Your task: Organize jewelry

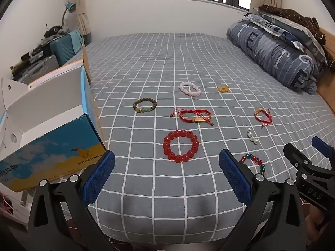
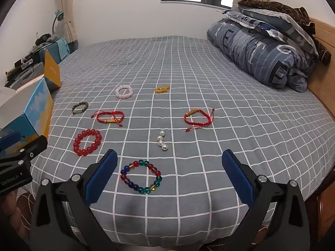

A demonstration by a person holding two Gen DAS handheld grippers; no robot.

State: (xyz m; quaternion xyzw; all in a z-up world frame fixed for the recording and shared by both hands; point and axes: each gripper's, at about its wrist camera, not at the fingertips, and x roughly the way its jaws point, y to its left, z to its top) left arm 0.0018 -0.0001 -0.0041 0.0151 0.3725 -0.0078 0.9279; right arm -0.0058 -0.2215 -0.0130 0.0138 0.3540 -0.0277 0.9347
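An open box (image 1: 52, 138) sits at the left of the bed (image 1: 167, 62). Bracelets lie there: the red bead bracelet (image 1: 181, 145) before the left gripper (image 1: 167, 175), the colorful bead bracelet (image 2: 141, 177) before the right gripper (image 2: 170, 173). Both jaws are spread wide, holding nothing.

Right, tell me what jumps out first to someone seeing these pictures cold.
The bracelets scattered over the grey checked bed sheet catch the eye first: a big red bead bracelet near the front left and a multicoloured glass bead bracelet lying between the open fingers of the right gripper. Next comes the open blue and yellow box at the bed's left edge, then the rolled blue quilt at the far right.
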